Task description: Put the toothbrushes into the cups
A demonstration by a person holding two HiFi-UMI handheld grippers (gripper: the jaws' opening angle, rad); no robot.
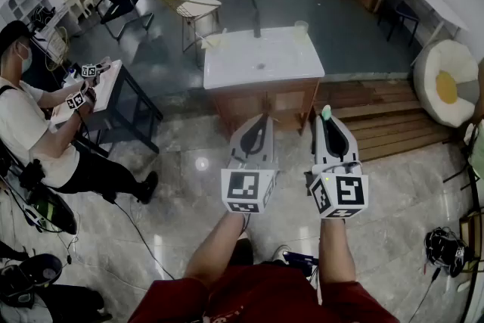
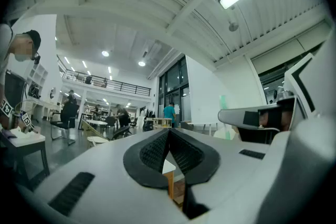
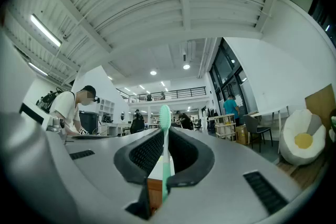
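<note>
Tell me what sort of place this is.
Probably a big open-plan office or studio. It has a wide polished floor with a white table and a chair, a railed mezzanine under ceiling lights, and another person working at a desk.

The right claw [image 1: 327, 123] hides the handle of the toothbrush [image 1: 326, 113]; the far cup [image 1: 301, 29] is too small to see into.

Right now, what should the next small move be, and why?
Probably carry the right gripper forward toward the cup on the table: it grips a toothbrush, but the table stands well ahead of both grippers.
</note>
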